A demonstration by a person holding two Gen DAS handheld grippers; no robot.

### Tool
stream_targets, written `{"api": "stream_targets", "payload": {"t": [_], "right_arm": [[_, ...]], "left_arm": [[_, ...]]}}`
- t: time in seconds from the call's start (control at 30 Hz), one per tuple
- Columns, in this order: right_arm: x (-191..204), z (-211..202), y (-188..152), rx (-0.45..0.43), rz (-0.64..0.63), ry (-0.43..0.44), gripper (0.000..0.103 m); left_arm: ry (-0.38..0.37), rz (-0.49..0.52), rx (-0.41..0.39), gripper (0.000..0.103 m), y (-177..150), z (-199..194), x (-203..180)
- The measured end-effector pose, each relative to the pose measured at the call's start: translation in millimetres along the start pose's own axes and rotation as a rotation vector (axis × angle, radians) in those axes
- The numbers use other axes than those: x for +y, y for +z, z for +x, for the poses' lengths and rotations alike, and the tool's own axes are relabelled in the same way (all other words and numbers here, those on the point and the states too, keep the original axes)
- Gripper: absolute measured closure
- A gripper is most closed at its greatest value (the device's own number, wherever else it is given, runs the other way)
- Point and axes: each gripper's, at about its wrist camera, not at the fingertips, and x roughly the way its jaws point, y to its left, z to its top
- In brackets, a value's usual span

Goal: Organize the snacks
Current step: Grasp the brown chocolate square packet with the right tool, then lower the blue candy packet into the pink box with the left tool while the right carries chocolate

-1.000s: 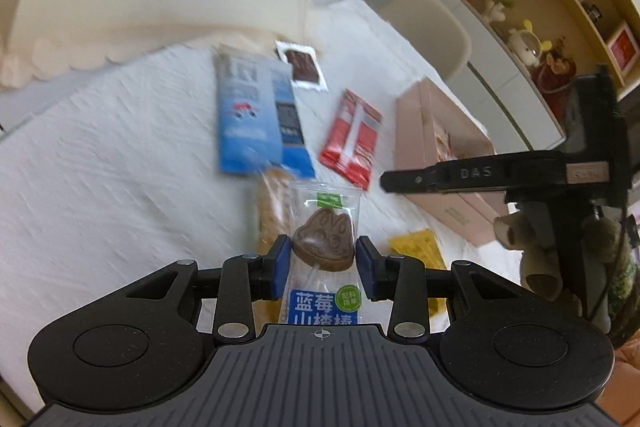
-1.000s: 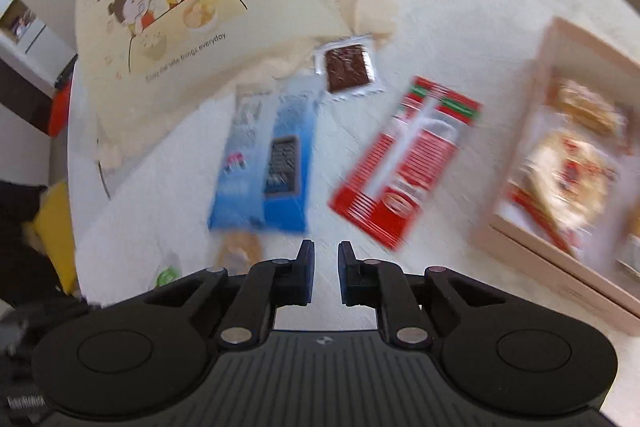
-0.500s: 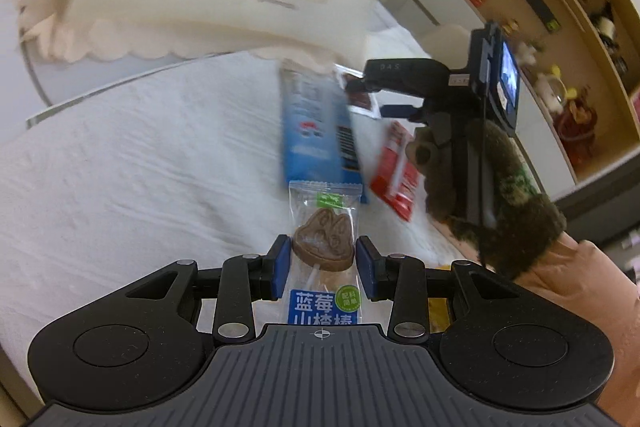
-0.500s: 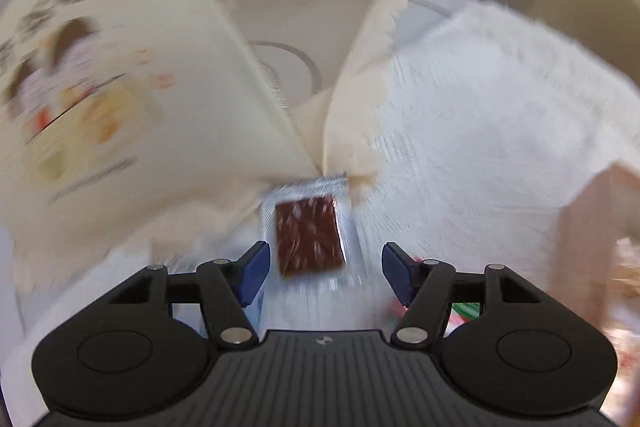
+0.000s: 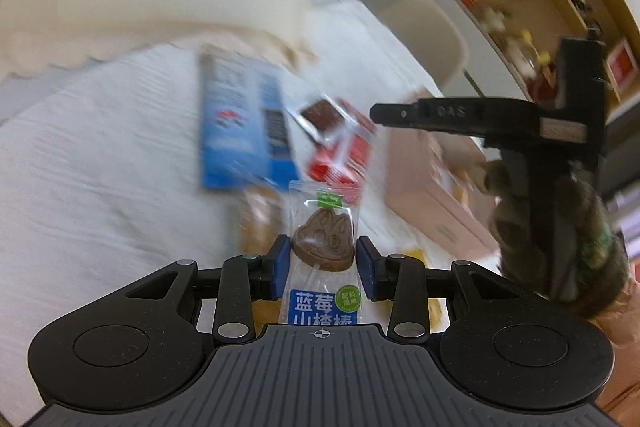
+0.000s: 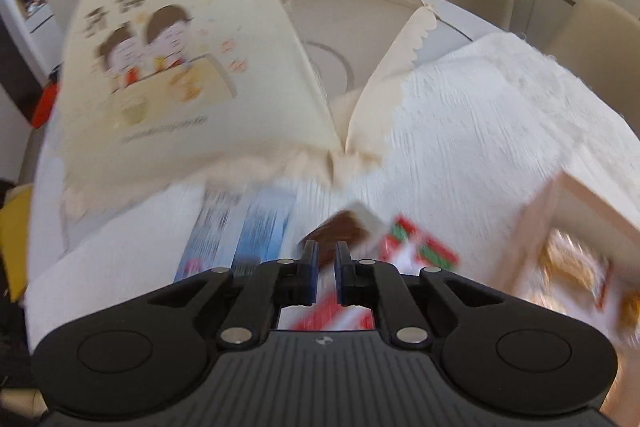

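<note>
your left fingers (image 5: 323, 269) clamp the lollipop packet (image 5: 323, 247) above the tabletop (image 5: 100, 187) — your right fingers (image 6: 327, 267) have just closed on the brown square packet (image 6: 340, 229), lifted at twelve o'clock, blue pack (image 6: 240, 231) at ten.

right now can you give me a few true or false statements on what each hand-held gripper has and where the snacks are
1. The left hand-held gripper holds a wrapped lollipop. True.
2. The right hand-held gripper is empty. False: it is shut on a small brown snack packet, lifted off the cloth.
3. The blue packet lies on the white tablecloth. True.
4. The pink box is empty. False: snacks show inside.
5. The red packet sits inside the box. False: it lies on the cloth.
</note>
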Motion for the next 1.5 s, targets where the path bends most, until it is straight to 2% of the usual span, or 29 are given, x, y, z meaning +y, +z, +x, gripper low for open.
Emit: {"api": "stream_targets", "payload": {"t": [0.13,0.23,0.27,0.3,0.37,0.47,0.6,0.63,0.67,0.7,0.83,0.9,1.0,1.03,1.13,1.27,1.3,1.33,1.4,1.47,1.5], "right_arm": [[-5,-41,-33,-0.002,0.049,0.053,0.096],[-7,-53,-48,0.01,0.084,0.057,0.095],[-9,-53,-49,0.007,0.115,0.053,0.092],[-12,-48,-48,0.008,0.149,0.053,0.089],[-15,-31,-39,0.014,0.223,0.058,0.069],[-16,4,-17,0.025,0.357,0.053,0.048],[-11,64,12,0.086,0.513,-0.108,0.047],[-8,74,18,0.07,0.535,-0.156,0.042],[-1,76,25,0.027,0.525,-0.205,0.037],[6,81,32,0.018,0.501,-0.237,0.037],[26,109,46,0.075,0.375,-0.231,0.035],[36,112,43,0.075,0.266,-0.268,0.035],[38,107,32,0.044,0.173,-0.244,0.035],[35,105,29,0.042,0.16,-0.23,0.036],[31,97,27,0.047,0.119,-0.208,0.054],[29,68,19,0.06,0.095,-0.125,0.064],[30,55,13,0.056,0.088,-0.098,0.077],[31,39,5,0.056,0.079,-0.07,0.082],[33,6,-10,0.039,0.065,-0.029,0.083],[32,-30,-30,0.017,0.047,-0.006,0.097],[29,-46,-40,0.009,0.046,0.002,0.099]], "left_arm": [[-0.01,0.053,0.062,0.062,-15,11,-21],[-0.004,0.055,0.096,0.062,-26,18,-23],[-0.002,0.048,0.098,0.062,-30,19,-20],[0.001,0.038,0.095,0.062,-32,20,-18],[0.006,0.022,0.084,0.062,-33,18,-13],[0.009,0.007,0.062,0.062,-33,11,-7],[-0.001,-0.023,0.029,0.062,-30,2,3],[-0.002,-0.03,0.023,0.062,-30,1,6],[-0.002,-0.037,0.017,0.062,-30,0,8],[-0.002,-0.044,0.013,0.062,-30,-1,11],[-0.012,-0.07,0.012,0.062,-32,-1,19],[-0.019,-0.078,0.009,0.062,-33,-3,20],[-0.026,-0.076,0.007,0.062,-32,-3,20],[-0.028,-0.074,0.008,0.062,-31,-3,20],[-0.033,-0.067,0.02,0.062,-30,0,20],[-0.039,-0.037,0.038,0.062,-29,2,15],[-0.039,-0.029,0.043,0.062,-29,4,13],[-0.037,-0.019,0.051,0.062,-29,5,11],[-0.035,0.002,0.07,0.062,-31,8,4],[-0.031,0.034,0.095,0.062,-34,11,-6],[-0.031,0.05,0.107,0.062,-36,13,-11]]}}
